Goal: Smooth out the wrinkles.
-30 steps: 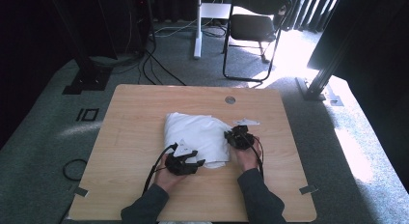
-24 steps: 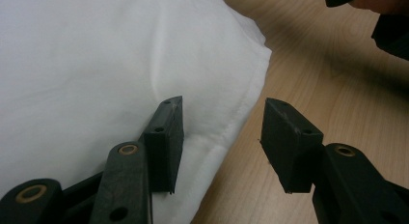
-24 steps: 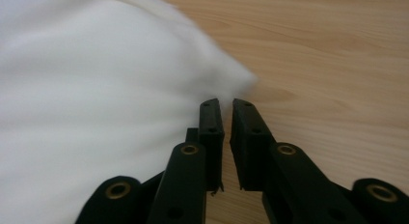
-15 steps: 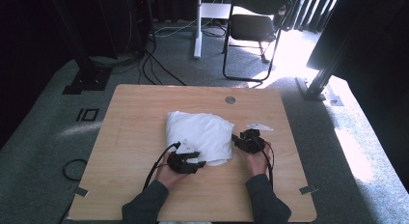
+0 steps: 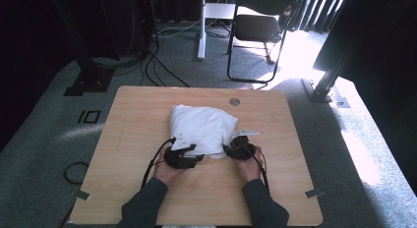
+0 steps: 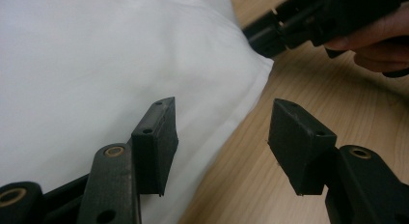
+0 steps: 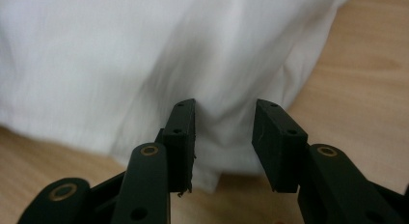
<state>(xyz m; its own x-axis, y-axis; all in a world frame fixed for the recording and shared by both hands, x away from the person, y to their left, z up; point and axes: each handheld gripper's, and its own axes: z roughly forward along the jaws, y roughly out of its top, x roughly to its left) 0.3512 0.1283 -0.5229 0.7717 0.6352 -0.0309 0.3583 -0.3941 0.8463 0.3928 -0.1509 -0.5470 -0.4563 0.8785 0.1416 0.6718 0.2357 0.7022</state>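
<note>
Left gripper (image 5: 189, 150): jaws parted and just widening, nothing gripped, at near-left edge of plump white fabric pillow (image 5: 204, 127). Right gripper (image 5: 232, 148): jaws apart, just narrowing, pillow's near-right corner between them, unpinched. Pillow: mid light wooden tabletop (image 5: 137, 110), just beyond both.

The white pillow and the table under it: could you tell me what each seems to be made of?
The pillow looks like soft woven fabric, probably cotton, matte white: it creases, folds and bulges as if stuffed. The table looks like light wood or wood-look laminate, smooth with a slight sheen: pale grain streaks run along it; which of the two, the look leaves open.
</note>
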